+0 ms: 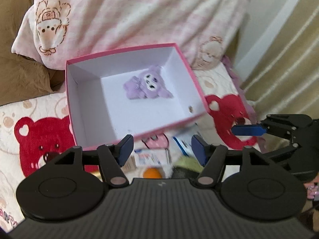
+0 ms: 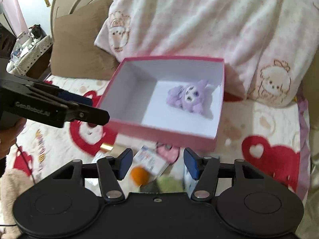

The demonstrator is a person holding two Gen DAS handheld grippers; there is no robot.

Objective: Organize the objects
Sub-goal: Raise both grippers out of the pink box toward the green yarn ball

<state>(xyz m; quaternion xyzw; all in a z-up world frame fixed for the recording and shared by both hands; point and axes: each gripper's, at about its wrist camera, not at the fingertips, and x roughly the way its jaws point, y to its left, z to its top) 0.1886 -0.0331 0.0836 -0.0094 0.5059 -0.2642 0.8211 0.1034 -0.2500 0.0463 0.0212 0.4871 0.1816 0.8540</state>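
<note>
You have one toy put away so far. The purple plush toy [image 2: 188,97] lies inside the pink box [image 2: 159,128], on the white floor of it, toward the back. The box sits on the bed cover with red bears [image 1: 39,137].

More things wait in a little pile just in front of the box: an orange ball [image 2: 139,174], a small printed packet [image 2: 148,159], a blue and white carton [image 1: 182,141] and something fuzzy and green [image 2: 169,183]. These are not in the box yet, so most of the job is left.

Your left gripper [image 1: 162,149] has its jaws apart and holds nothing. Your right gripper [image 2: 157,163] is the same, jaws apart and empty. Both hang over the pile.
</note>
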